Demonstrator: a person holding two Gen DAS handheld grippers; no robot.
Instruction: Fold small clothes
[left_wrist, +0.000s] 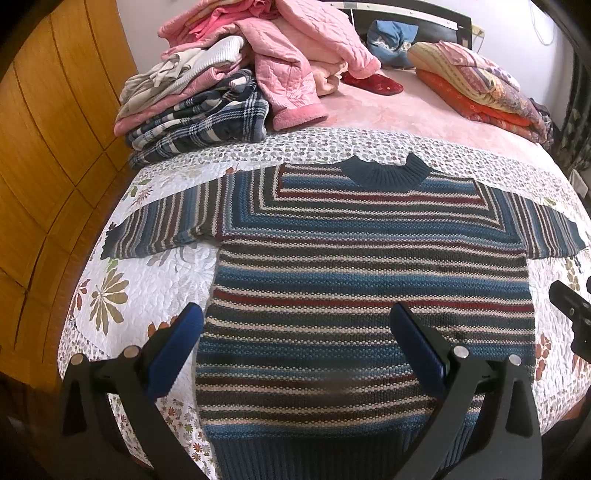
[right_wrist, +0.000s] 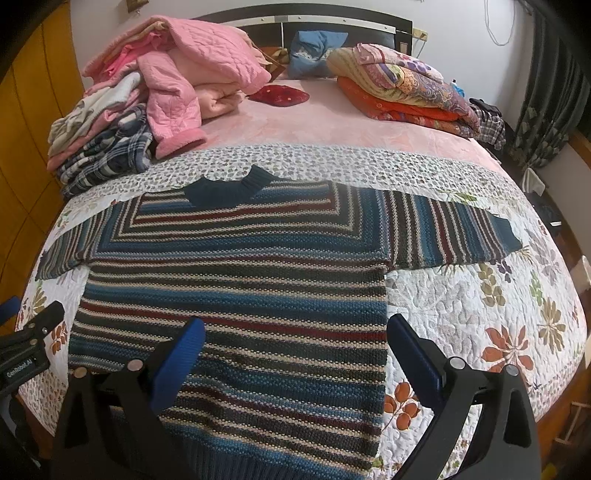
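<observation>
A striped knit sweater (left_wrist: 369, 280) in blue, red, cream and dark bands lies flat and face up on the floral quilt (left_wrist: 122, 295), collar away from me, both sleeves spread out sideways. My left gripper (left_wrist: 297, 314) hovers open over the sweater's lower left part, nothing between its blue pads. In the right wrist view the same sweater (right_wrist: 236, 280) fills the centre, and my right gripper (right_wrist: 295, 325) stands open above its lower right edge, one pad over the knit, the other over the quilt (right_wrist: 480, 314). Part of the left gripper's body (right_wrist: 29, 343) shows at that view's left edge.
A pile of pink, plaid and white clothes (left_wrist: 229, 74) sits at the bed's far left. Folded patterned blankets (left_wrist: 480, 85) lie far right, with a blue pillow (right_wrist: 317, 51) and a red cushion (right_wrist: 280, 94) by the headboard. A wooden wardrobe (left_wrist: 44, 147) stands left.
</observation>
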